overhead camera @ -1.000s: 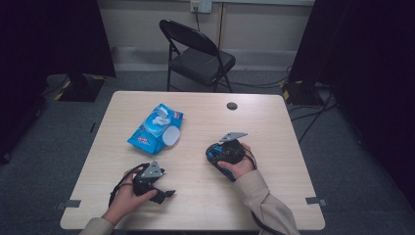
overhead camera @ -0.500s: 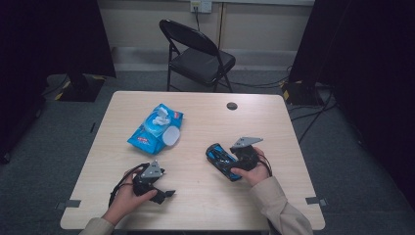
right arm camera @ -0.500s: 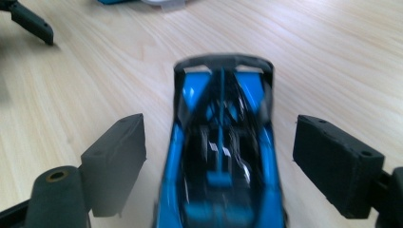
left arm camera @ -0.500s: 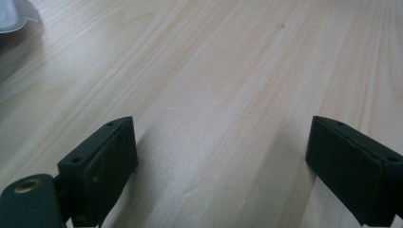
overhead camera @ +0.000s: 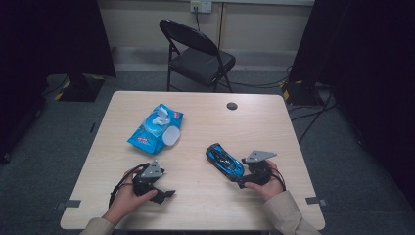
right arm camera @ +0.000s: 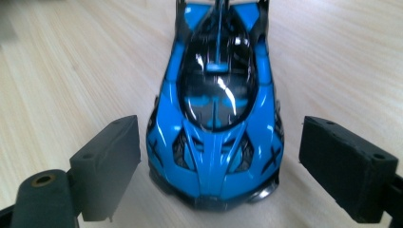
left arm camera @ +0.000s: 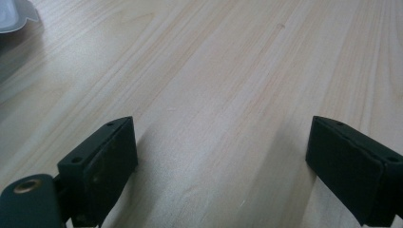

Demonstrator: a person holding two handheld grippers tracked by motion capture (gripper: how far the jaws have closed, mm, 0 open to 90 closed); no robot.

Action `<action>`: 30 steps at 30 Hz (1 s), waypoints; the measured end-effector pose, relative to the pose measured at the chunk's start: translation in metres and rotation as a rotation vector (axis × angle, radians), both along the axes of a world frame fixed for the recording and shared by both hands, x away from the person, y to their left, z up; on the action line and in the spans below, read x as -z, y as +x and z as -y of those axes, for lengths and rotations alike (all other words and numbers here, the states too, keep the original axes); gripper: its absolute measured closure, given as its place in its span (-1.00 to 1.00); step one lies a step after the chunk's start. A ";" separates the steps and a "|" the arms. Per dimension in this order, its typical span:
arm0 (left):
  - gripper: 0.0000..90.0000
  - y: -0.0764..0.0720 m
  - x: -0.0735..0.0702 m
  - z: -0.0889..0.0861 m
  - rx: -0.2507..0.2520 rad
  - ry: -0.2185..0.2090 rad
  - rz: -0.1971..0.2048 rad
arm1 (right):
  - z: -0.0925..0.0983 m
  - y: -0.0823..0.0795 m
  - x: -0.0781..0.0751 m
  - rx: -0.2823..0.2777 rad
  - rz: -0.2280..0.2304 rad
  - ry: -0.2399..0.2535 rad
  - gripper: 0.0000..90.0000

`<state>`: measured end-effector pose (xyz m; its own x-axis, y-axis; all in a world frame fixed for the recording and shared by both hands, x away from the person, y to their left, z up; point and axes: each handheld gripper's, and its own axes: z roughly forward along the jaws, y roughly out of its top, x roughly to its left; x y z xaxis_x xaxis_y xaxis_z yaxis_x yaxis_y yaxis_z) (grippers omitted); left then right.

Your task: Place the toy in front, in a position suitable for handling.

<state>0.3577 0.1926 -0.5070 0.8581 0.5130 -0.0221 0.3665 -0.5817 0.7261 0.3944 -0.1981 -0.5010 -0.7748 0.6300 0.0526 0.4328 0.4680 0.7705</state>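
The blue toy car (right arm camera: 216,102) sits on the desk (overhead camera: 274,122) directly ahead of the right tongs (right arm camera: 218,171), one end of it between the spread jaws, which clear its sides; those jaws have just been opening, so the car looks freshly set down and released. The left tongs (left arm camera: 223,156) rest open over bare wood, nothing between them. Beyond the left tongs, well apart from the car, lies a blue wipes pack (overhead camera: 155,128), its lid flipped open. What remains is likely the wipes pack, untouched so far.
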 end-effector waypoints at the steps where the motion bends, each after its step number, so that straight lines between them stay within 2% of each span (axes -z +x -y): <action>1: -0.79 0.000 0.000 0.000 0.000 0.000 0.000 | 0.000 0.000 0.001 0.002 -0.005 -0.003 -0.70; 3: -0.79 0.000 0.000 0.000 0.000 0.000 0.000 | -0.001 -0.001 0.004 -0.001 -0.015 0.002 -0.70; 10: -0.79 0.000 0.000 0.000 0.000 0.000 0.000 | -0.006 -0.003 0.008 0.013 0.004 -0.074 -0.65; 18: -0.79 0.000 0.000 0.000 0.000 0.000 0.000 | -0.008 -0.006 0.007 0.035 0.015 -0.078 -0.65; 20: -0.79 0.000 0.000 0.000 0.001 0.002 0.000 | -0.008 -0.007 0.008 0.016 -0.004 -0.076 -0.71; 26: -0.79 0.000 0.000 0.000 0.001 0.002 0.000 | -0.009 -0.007 0.008 0.022 -0.005 -0.074 -0.70; 28: -0.79 0.000 0.000 0.000 0.001 0.002 0.000 | -0.009 -0.007 0.008 0.020 -0.004 -0.072 -0.66; 30: -0.79 0.000 0.000 0.000 0.001 0.003 0.000 | -0.008 -0.008 0.007 0.034 0.004 -0.063 -0.49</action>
<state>0.3578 0.1927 -0.5069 0.8588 0.5118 -0.0206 0.3655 -0.5842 0.7247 0.3867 -0.1903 -0.5084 -0.7534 0.6575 0.0089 0.4461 0.5011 0.7416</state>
